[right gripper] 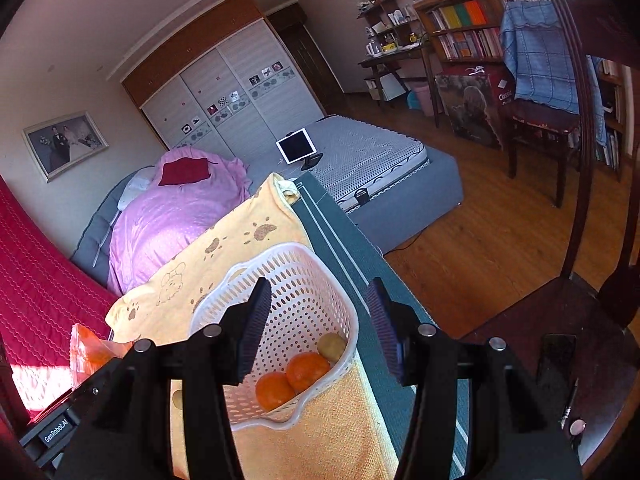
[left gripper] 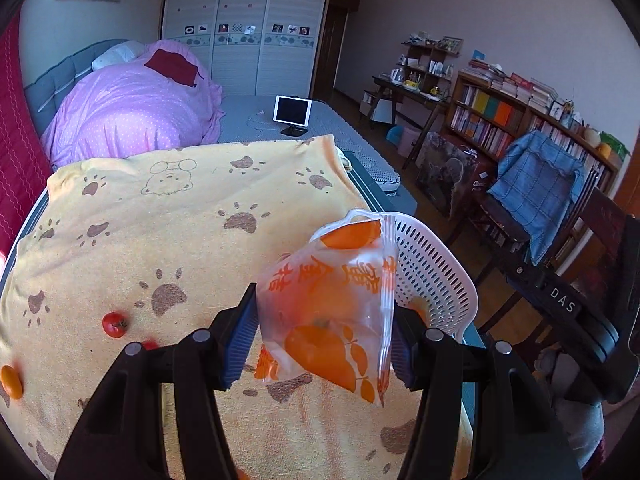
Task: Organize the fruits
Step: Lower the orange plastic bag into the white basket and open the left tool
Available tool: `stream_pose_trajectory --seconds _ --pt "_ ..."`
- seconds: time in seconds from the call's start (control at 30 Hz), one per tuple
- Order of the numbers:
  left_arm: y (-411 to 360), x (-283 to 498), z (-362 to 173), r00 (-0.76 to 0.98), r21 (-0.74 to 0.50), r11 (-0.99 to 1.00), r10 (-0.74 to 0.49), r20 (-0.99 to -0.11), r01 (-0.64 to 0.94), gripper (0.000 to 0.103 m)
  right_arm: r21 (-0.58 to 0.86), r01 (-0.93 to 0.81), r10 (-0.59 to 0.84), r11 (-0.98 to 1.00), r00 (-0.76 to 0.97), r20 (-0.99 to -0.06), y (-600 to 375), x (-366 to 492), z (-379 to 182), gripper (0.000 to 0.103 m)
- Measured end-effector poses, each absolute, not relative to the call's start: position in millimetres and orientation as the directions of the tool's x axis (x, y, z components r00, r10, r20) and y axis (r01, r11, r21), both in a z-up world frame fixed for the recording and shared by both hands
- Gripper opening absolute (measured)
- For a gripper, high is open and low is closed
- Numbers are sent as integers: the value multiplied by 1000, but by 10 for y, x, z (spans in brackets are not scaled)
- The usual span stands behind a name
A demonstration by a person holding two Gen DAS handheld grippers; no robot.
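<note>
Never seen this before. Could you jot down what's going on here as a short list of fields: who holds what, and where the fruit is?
Left hand-held gripper: shut on a fruit packet, lifted above the towel
Right hand-held gripper: open, empty, over the basket
Basket: white, holds two oranges and one yellowish fruit
Loose fruit: red tomato and small orange on the yellow towel

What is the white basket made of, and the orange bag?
The white basket looks like smooth moulded plastic, punched all over with small oval holes. The orange-printed bag looks like thin, frosted plastic film: it creases, shines, and fruit shows through it.
</note>
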State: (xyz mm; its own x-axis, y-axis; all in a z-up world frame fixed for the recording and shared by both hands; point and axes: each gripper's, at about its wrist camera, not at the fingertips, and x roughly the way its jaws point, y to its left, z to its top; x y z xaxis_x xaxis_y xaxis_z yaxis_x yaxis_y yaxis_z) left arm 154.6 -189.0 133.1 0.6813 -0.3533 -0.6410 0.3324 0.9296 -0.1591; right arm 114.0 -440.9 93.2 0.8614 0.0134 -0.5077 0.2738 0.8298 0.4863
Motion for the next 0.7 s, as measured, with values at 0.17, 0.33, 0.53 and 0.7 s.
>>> stream_pose_trajectory --seconds 0.17,0.33,0.53,0.7 --pt "-2211 1725 1300 642 -196 904 -411 -647 381 57 494 282 12 822 860 -510 -4442 1143 911 52" --pt "-2468 1835 1250 622 -197 886 -439 -649 420 57 510 295 11 808 857 -515 -4500 1156 883 52" --pt "-2662 1992 1151 606 -198 880 -446 -658 432 59 527 318 -2 788 857 -515 -4545 1128 868 52" --pt "-2605 2042 1145 626 -228 884 -452 -635 408 86 526 324 -5 786 855 -519 -4546 1146 861 52"
